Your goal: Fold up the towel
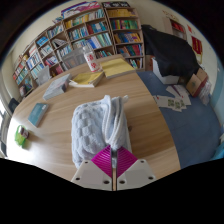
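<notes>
Claw (113, 160) at bottom centre is pinched shut on the towel (98, 128) edge. Soft, floppy, light stuff, so grab corners.

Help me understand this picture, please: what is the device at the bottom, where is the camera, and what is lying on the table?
There is no robot here. A person carries a hand-held gripper with two fingers, and a wide-angle camera riding on it looks forward along them, which is why the room looks curved. The fingers, with pink pads on their inner faces, appear pressed together on a raised fold of a light towel, lifting that part. The rest of the towel lies on a wooden table. Farther along the table are a few books. Behind stand bookshelves, and a person in dark clothing sits beside the table.
</notes>
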{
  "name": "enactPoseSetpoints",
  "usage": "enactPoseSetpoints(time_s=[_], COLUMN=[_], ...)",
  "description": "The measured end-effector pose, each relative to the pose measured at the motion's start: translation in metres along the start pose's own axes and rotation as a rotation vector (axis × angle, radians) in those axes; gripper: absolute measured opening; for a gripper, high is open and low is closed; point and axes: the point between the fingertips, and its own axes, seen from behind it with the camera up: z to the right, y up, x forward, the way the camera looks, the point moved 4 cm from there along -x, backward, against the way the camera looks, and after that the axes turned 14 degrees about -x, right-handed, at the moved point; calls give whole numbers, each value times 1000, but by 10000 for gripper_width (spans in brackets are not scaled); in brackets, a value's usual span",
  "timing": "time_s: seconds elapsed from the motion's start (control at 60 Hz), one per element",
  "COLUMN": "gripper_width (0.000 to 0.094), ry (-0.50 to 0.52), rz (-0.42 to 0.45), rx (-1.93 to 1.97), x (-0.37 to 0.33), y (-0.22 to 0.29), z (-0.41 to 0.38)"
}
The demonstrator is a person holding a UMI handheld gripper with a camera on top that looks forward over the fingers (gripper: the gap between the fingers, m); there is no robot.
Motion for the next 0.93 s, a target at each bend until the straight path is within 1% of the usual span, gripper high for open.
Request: enactPoseSetpoints(time_s=[0.05,0.1,0.15,0.183,0.217,0.25,0.283,0.317,0.333,0.35,0.4,0.45,0.517,0.683,0.783,0.933], gripper_width=[37,59,114,176,288,437,602,777,836,866,815,827,824,826,828,828], ry=[10,12,13,12,9,6,-3,-34,-57,-83,-121,-135,-124,-133,-107,-81], rz=[-19,-25,-25,-22,-23,-20,-11,-3,-2,2,10,28,43,95,126,124], rx=[0,0,11,27,42,53,53,29,13,-7,-57,-75,-65,-22,7,47], x=[11,19,14,14,12,7,1,-6,-14,-17,-31,-47,-72,-130,-158,-188], y=[-11,-17,-18,-18,-17,-15,-13,-10,-8,-8,-6,-3,-1,-11,-14,-27], z=[2,4,7,9,10,10,12,18,21,26,29,24,9,-37,-65,-76])
